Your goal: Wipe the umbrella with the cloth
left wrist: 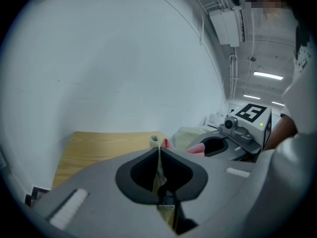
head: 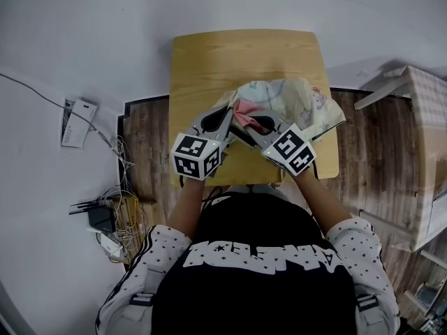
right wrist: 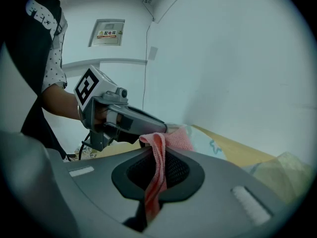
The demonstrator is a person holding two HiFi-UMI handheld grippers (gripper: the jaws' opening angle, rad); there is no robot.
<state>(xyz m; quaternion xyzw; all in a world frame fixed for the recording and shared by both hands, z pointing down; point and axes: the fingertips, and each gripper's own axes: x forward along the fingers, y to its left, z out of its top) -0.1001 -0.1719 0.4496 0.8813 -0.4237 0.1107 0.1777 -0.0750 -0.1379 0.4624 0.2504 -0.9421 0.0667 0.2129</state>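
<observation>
A pale cream printed umbrella (head: 300,102) lies crumpled on the right half of a small wooden table (head: 209,61). My left gripper (head: 225,117) reaches in from the left, shut on a thin edge of the umbrella's fabric (left wrist: 159,165). My right gripper (head: 246,130) comes from the right, shut on a pink cloth (head: 246,112). In the right gripper view the cloth (right wrist: 157,155) hangs pinched between the jaws, its free end draped on the umbrella (right wrist: 208,142) right beside the left gripper (right wrist: 124,119). The two gripper tips nearly meet over the umbrella's left edge.
The table's back and left part is bare wood, set against a white wall. Cables and a black box (head: 105,218) lie on the floor at the left. A pale cabinet (head: 422,124) stands at the right. The person's torso is close to the table's front edge.
</observation>
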